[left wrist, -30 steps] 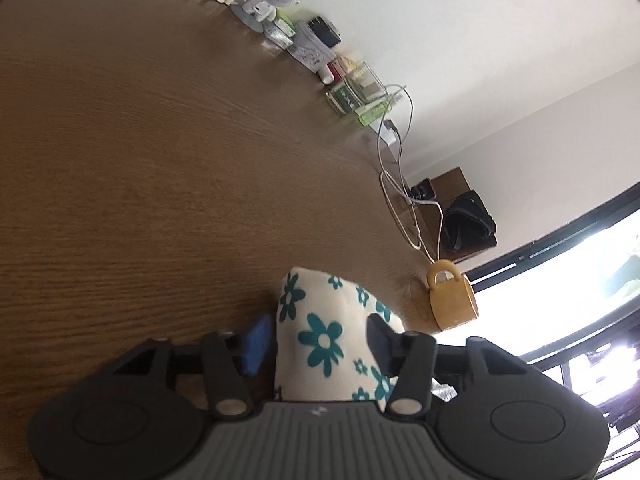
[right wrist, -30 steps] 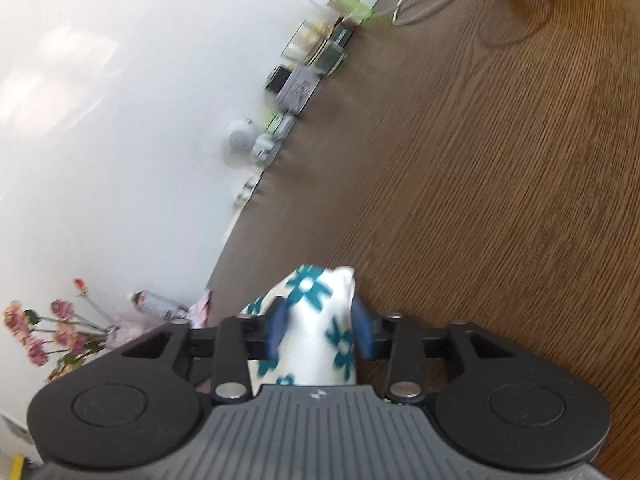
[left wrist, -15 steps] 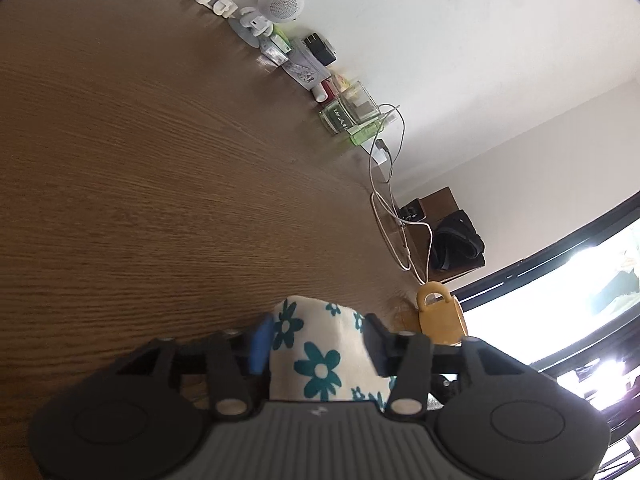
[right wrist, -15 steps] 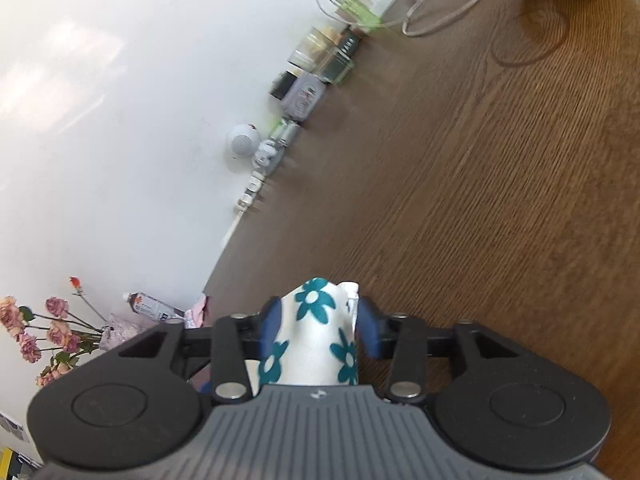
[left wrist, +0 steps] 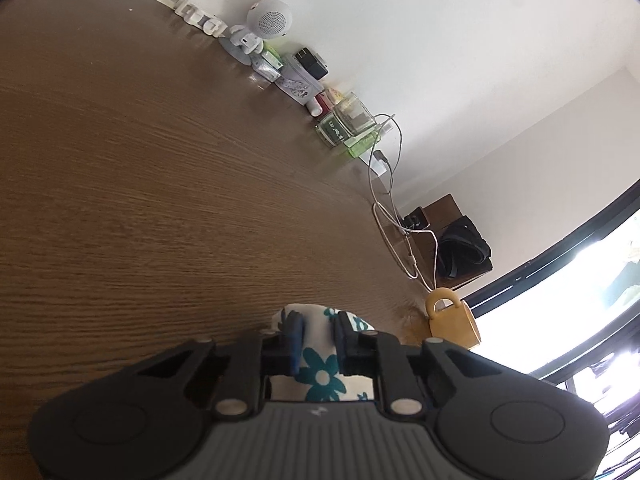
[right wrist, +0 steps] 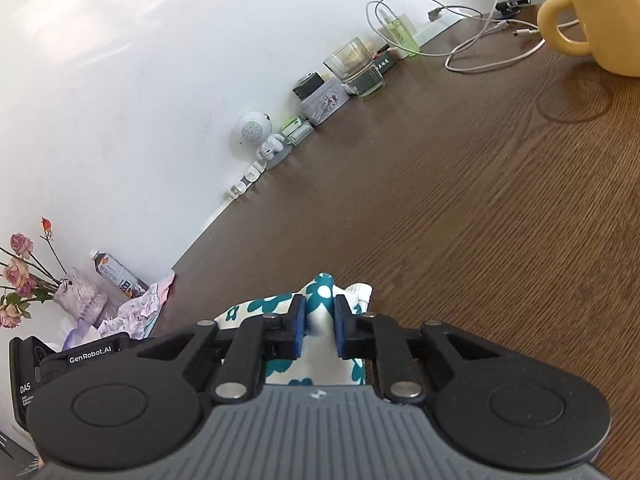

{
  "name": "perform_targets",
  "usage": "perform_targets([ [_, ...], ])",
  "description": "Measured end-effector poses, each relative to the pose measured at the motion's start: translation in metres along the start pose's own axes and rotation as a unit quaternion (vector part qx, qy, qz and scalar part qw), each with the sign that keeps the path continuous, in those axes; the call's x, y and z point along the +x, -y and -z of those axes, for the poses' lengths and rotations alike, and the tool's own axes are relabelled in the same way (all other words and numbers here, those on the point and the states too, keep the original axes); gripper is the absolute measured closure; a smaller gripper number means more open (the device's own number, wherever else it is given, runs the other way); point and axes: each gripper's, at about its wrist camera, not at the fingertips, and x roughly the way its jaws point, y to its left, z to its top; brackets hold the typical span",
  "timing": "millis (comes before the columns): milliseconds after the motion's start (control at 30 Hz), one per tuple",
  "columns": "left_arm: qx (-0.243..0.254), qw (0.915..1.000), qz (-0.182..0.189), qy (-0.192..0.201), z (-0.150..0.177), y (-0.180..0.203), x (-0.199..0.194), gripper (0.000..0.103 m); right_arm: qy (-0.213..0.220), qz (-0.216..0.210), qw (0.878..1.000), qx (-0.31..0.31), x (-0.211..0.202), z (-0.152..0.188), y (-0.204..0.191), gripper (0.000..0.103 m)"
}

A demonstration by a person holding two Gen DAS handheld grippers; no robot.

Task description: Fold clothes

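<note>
Both my left tongs (left wrist: 318, 334) and right tongs (right wrist: 319, 326) have closed tighter on the floral cloth (left wrist: 320, 372), lifted over the desk (left wrist: 160, 200); I should keep corners level and taut.

Right tool (right wrist: 319, 330) is clamped on a bunched corner of white cloth with teal flowers (right wrist: 316, 292), above the brown wooden desk (right wrist: 460, 208). A yellow mug (right wrist: 596, 36) stands at upper right, beside white cables (right wrist: 492, 36).
</note>
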Motion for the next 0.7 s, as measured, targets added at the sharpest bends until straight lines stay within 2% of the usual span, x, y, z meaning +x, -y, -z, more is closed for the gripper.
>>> perform_targets([
  [33,-0.008,1.0,0.002,-0.001,0.0,-0.002,0.0,0.089,0.002,-0.008,1.0,0.017,-0.003,0.0,0.004,0.088],
  [67,-0.015,0.9999,0.003,-0.002,-0.001,-0.004,-0.001,0.087,0.005,-0.011,1.0,0.027,-0.006,0.0,0.008,0.083],
  [133,-0.02,0.9998,0.002,0.006,-0.003,-0.004,-0.004,0.07,0.015,-0.009,0.999,0.035,-0.01,-0.001,0.012,0.069],
  [200,-0.023,0.9997,-0.003,0.01,-0.003,-0.002,-0.004,0.054,0.021,-0.006,0.999,0.031,-0.011,-0.001,0.011,0.064],
  [267,-0.021,0.9997,-0.007,0.011,-0.001,-0.001,0.0,0.055,0.02,-0.009,0.999,0.024,-0.007,-0.001,0.008,0.065],
  [300,-0.02,0.9997,-0.005,0.009,0.0,-0.001,0.003,0.064,0.014,-0.011,1.0,0.02,-0.004,0.0,0.006,0.076],
  [333,-0.019,0.9998,-0.004,0.005,0.002,-0.001,0.006,0.086,0.009,-0.014,1.0,0.016,-0.001,0.001,0.005,0.087],
  [400,-0.02,0.9998,-0.002,0.004,0.005,-0.003,0.006,0.085,0.012,-0.006,1.0,0.014,-0.001,0.003,0.003,0.088],
  [433,-0.021,0.9998,-0.002,0.003,0.005,-0.003,0.004,0.08,0.014,-0.003,1.0,0.014,-0.006,0.004,0.003,0.084],
  [467,-0.022,0.9998,-0.003,0.002,0.006,-0.003,-0.001,0.074,0.017,0.002,1.0,0.014,-0.012,0.005,0.003,0.082],
  [500,-0.023,0.9997,-0.004,0.001,0.006,-0.002,-0.006,0.061,0.021,0.0,1.0,0.014,-0.02,0.007,0.002,0.074],
  [533,-0.02,0.9998,-0.003,-0.001,0.007,-0.002,-0.011,0.054,0.023,-0.005,1.0,0.012,-0.027,0.009,0.0,0.066],
  [633,-0.004,0.9999,-0.003,-0.011,0.016,0.0,-0.023,0.054,0.022,-0.019,0.999,0.017,-0.041,0.018,-0.002,0.065],
  [700,-0.009,0.9998,-0.005,-0.017,0.023,-0.003,-0.026,0.055,0.022,-0.01,0.999,0.023,-0.043,0.024,-0.002,0.066],
])
